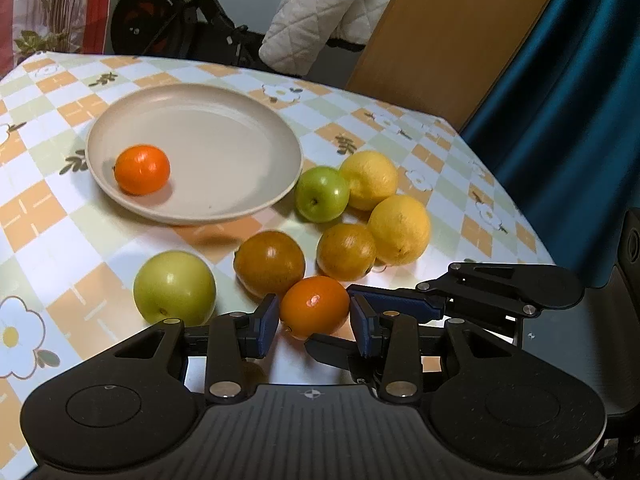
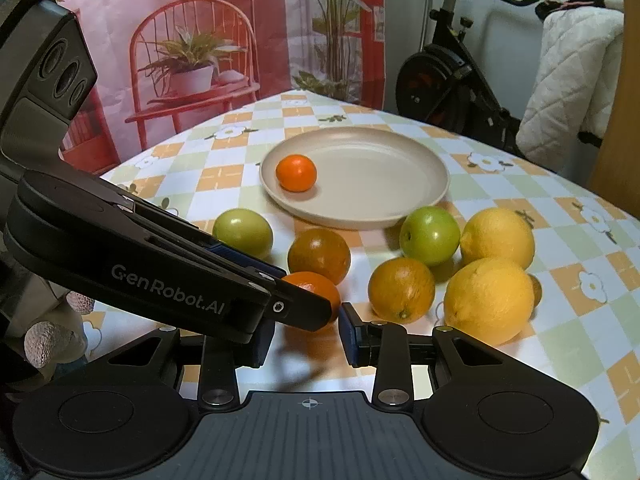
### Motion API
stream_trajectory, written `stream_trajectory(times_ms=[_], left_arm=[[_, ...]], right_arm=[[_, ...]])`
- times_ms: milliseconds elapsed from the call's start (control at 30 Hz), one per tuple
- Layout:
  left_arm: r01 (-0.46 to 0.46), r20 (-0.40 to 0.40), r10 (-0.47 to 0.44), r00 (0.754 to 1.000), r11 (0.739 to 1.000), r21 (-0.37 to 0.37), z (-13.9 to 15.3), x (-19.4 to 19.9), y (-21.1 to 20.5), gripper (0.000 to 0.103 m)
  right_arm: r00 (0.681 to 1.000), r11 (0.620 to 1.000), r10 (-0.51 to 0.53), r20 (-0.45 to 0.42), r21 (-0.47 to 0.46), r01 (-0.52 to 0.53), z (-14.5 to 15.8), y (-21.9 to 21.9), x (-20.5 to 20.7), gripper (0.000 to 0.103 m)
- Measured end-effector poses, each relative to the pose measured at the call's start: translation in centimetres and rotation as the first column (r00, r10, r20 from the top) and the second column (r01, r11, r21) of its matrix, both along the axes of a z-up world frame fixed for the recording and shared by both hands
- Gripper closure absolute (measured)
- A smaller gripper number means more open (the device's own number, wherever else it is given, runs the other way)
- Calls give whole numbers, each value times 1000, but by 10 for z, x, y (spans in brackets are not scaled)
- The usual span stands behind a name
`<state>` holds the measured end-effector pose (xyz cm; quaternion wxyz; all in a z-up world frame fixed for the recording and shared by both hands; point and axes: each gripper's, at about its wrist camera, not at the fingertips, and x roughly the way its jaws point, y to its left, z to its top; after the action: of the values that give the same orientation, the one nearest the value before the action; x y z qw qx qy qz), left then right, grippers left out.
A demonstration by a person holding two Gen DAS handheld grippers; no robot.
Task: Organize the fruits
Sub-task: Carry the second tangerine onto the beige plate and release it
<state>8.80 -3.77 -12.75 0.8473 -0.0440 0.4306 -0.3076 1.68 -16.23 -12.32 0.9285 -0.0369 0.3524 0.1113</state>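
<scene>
Left gripper [image 1: 314, 314] jaws seemingly grasping tangerine [image 1: 314, 306], right gripper [image 2: 306, 334] jaws released, "GenRobot.AI" lettering [image 2: 166, 290]

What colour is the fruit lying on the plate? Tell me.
Bright orange. The fruit on the beige plate shows best in the left wrist view.

Left wrist view: low and close over the table's near edge, facing obliquely down toward the beige plate [image 1: 192, 120]. Right wrist view: same low, close vantage, set further right. Both share the plate [image 2: 400, 152], scattered fruit and checked tablecloth [image 2: 560, 320].
</scene>
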Motion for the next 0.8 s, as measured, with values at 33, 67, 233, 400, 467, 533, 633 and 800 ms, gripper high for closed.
stream_trajectory(times_ms=[33, 67, 233, 400, 467, 533, 633, 800], left_arm=[[-1, 6, 1, 1000, 1000, -4, 3, 0, 1, 62], [0, 17, 1, 1000, 1000, -7, 7, -1, 2, 62], [-12, 60, 13, 998, 1000, -15, 25, 4, 7, 62], [-36, 90, 37, 995, 999, -18, 40, 21, 13, 62], [-46, 95, 47, 994, 999, -16, 43, 31, 16, 62], [-58, 91, 59, 994, 998, -16, 45, 43, 18, 62], [-78, 72, 79, 994, 997, -13, 42, 62, 24, 62], [-100, 17, 100, 995, 995, 10, 27, 89, 30, 62]], right_arm=[[1000, 1000, 1, 7, -3, -1, 3, 1, 0, 71], [1000, 1000, 2, 15, -6, -2, 6, 1, 0, 71], [998, 999, 20, 54, -31, -18, 23, 5, 5, 71], [996, 997, 49, 76, -55, -45, 40, 8, 26, 71], [995, 996, 65, 80, -67, -59, 44, 10, 39, 71], [994, 994, 79, 77, -82, -73, 46, 12, 54, 71], [993, 991, 99, 65, -99, -93, 45, 16, 76, 71], [993, 989, 116, -2, -95, -116, 33, 20, 110, 71]])
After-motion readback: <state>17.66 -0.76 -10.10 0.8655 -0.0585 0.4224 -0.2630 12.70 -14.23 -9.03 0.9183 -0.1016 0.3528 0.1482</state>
